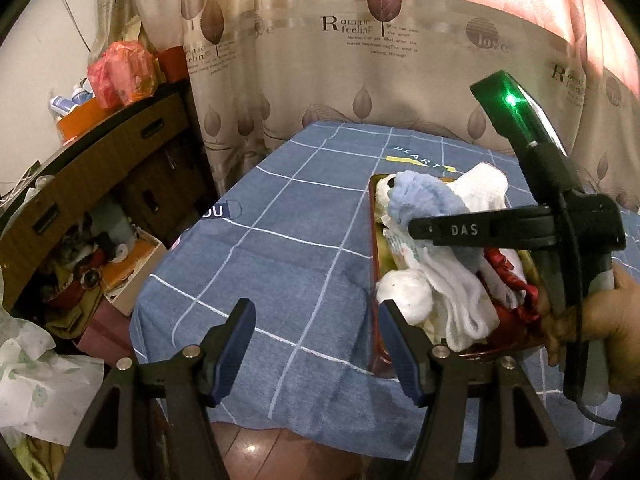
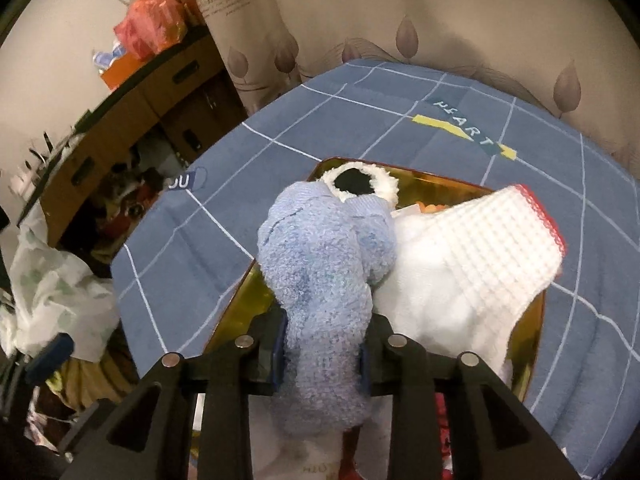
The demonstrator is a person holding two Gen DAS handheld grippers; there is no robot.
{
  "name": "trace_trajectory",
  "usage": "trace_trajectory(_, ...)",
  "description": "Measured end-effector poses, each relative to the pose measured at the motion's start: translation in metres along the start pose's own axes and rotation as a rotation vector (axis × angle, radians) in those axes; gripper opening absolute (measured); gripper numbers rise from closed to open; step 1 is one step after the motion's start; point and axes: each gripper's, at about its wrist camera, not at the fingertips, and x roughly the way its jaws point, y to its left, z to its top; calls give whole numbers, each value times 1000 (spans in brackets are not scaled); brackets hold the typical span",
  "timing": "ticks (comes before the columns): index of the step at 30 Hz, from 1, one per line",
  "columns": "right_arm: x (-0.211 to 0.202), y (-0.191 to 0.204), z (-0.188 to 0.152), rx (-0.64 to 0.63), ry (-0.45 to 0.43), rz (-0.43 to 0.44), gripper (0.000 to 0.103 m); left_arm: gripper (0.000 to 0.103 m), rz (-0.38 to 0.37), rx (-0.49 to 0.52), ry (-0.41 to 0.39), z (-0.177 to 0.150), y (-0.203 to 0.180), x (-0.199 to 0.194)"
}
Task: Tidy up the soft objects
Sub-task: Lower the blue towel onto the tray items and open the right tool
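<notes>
A red-rimmed gold tray (image 1: 374, 280) (image 2: 240, 308) sits on the blue checked tablecloth (image 1: 280, 248), piled with soft things. In it are white socks (image 1: 460, 300), a red item (image 1: 508, 292), a white waffle cloth with a red edge (image 2: 480, 248) (image 1: 486, 188) and a black-and-white plush piece (image 2: 354, 182). My right gripper (image 2: 322, 356) is over the tray, shut on a fluffy light blue towel (image 2: 320, 264) (image 1: 424, 200) that bulges out past its pads. My left gripper (image 1: 316, 308) stands open over the bare cloth just left of the tray, with nothing between its fingers.
A hand (image 1: 600, 320) holds the right gripper's handle. A leaf-print curtain (image 1: 360, 60) hangs behind the table. Left of the table are a wooden cabinet (image 1: 100, 168) topped by a red bag (image 1: 120, 72), floor clutter (image 1: 132, 264) and a white plastic bag (image 1: 40, 380).
</notes>
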Motion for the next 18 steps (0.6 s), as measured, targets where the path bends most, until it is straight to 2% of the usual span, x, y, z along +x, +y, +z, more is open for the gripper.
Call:
trace_trajectory(3,-5,4,2,-14,-26,-12,44,65,-3,-2,3,0,0,1)
trace_trajectory(7,-20,1,-2,6,-81,-4,45,65,5,7,-3,0,-1,1)
trace_trajectory(10,-46,-3,-10,29,-160,-7,48,65,0,10,-2,-1,-3,1)
trace_trajectory(13,-82,0,-34,48,-262,-53,65,65,-6,10,-14,-1,-5,-3)
trace_trajectory(14,-92,2,-44,53,-290,-80,75,65,-10,11,-19,-2,-5,-4)
trace_trajectory(16,-108,6,-60,56,-338,-130,78,65,-17,14,-27,-2,-7,-7)
trace_trajectory(18,-122,11,-80,60,-387,-219,86,65,-30,22,-46,-2,-10,-11)
